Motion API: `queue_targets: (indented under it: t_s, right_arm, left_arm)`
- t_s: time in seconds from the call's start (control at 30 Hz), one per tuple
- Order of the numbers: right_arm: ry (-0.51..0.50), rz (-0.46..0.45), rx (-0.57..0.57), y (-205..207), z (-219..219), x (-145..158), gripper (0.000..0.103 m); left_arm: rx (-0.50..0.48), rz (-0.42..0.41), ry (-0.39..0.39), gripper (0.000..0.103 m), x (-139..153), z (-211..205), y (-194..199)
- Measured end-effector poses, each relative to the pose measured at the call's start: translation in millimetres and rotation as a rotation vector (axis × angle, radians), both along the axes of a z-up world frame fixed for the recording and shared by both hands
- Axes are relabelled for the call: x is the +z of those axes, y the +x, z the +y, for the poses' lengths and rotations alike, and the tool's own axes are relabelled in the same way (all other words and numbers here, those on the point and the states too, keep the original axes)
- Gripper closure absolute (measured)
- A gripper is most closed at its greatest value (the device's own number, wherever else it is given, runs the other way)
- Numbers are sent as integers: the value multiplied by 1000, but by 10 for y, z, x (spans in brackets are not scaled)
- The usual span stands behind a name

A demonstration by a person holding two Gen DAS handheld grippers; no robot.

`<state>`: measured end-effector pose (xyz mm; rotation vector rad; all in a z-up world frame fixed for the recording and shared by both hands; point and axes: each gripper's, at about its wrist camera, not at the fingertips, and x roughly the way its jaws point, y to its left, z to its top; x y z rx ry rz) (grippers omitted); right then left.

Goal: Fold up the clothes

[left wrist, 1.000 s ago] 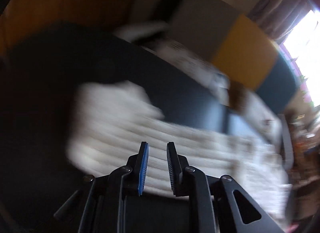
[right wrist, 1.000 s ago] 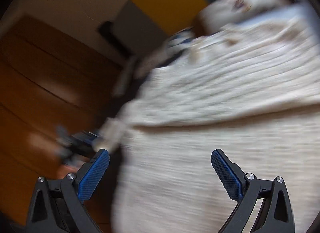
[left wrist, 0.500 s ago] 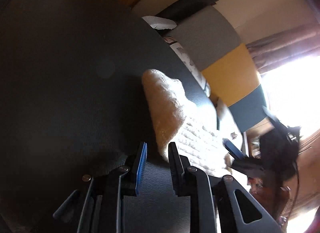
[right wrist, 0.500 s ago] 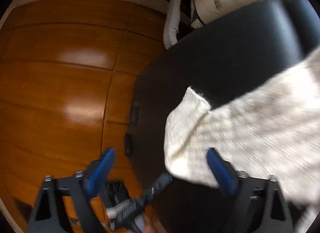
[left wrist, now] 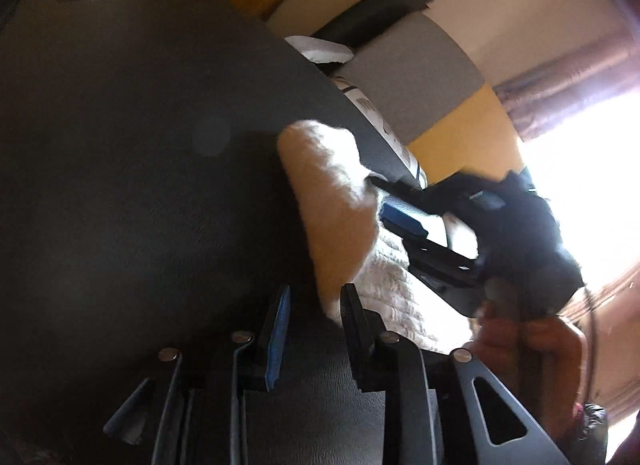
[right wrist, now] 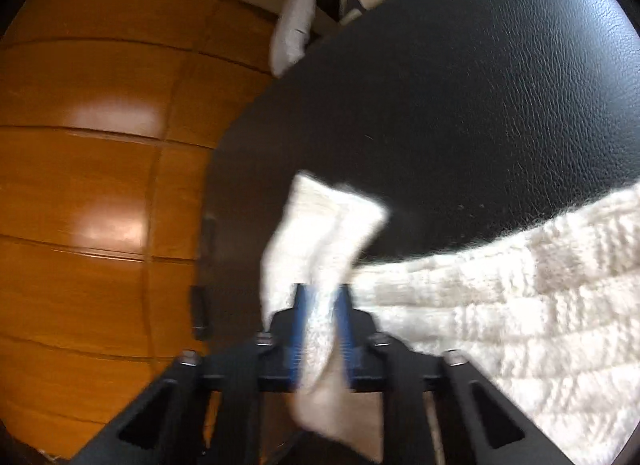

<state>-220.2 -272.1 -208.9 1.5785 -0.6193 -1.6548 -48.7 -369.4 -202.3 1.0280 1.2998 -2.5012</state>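
While right hand-held gripper [right wrist: 322, 319] pinches fuzzy knit sweater [right wrist: 520, 305], grained black leather [right wrist: 480, 85]

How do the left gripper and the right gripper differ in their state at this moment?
The right gripper is shut on a corner of the knit; the left gripper has a gap between its fingers and clamps nothing. The knit's corner stands up between the right gripper's pads; the left gripper only has the knit's edge just ahead. Both have blue pads and point over the black surface.

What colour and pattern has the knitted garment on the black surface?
The garment is cream-white, with a blocky knitted texture; the right wrist view shows it best.
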Motion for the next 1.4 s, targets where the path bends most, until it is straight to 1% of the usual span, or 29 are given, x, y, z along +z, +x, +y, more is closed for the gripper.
queue_targets:
  t_s: [0.1,0.13,0.17,0.23,0.27,0.3,0.37,0.4,0.47,0.5,0.53,0.6,0.63,0.7,0.83,0.9,0.93,1.07,1.2,1.27,1.33,1.4]
  right_arm:
    - [32,47,19,38,-35,24,96]
    - [21,51,21,45,-18,40,95]
    - [-11,25,24,38,6,41,90]
    - [-72,-29,25,29,50,42,51]
    - [-90,-41,21,34,71,49,29]
    - [-109,-53,17,40,93,56,27]
    - [-109,-62,22,88,64,72,26]
    - [-112,-55,29,106,33,86,26]
    - [-122,-7,28,118,-54,118,26]
    - [-120,11,24,122,-99,122,28]
    - [-82,31,41,132,-171,120,33]
    - [23,71,90,159,-340,112,96]
    - [71,104,106,178,-384,124,96]
    - [114,190,115,199,-378,244,96]
    - [170,393,143,160,-229,747,96]
    - [180,459,142,109,-51,992,96]
    - [183,484,136,61,79,1114,96]
    - [179,546,81,-94,613,1508,96]
    - [165,569,2,-148,1006,1813,96]
    - [166,585,-33,-171,1100,1992,96]
    - [156,610,-69,-184,1374,2169,96]
    - [135,626,-115,-187,1688,2297,96]
  left_arm:
    - [15,15,50,78,-37,-10,157]
    - [20,19,66,78,-49,-15,205]
    - [26,24,80,78,-67,-30,222]
    - [39,33,106,78,-102,-60,254]
    - [37,32,103,78,-106,-53,235]
    - [36,32,99,78,-111,-46,216]
    - [34,30,91,78,-121,-32,179]
    - [32,30,87,78,-125,-25,161]
    - [24,30,67,78,-135,-14,131]
    - [20,28,65,78,-144,4,107]
    - [19,28,70,78,-149,8,98]
    - [19,27,81,78,-158,18,82]
    - [16,30,97,78,-160,30,86]
    - [11,35,130,78,-164,55,95]
    - [1,45,193,78,-171,107,111]
    - [-25,68,219,78,-142,246,25]
    - [-42,82,218,78,-91,337,-25]
    - [-111,139,211,78,113,700,-222]
    - [-185,179,207,78,298,1142,-521]
    - [-225,190,191,78,390,1402,-671]
    - [-263,200,162,78,472,1677,-815]
    - [-288,184,128,78,527,1945,-841]
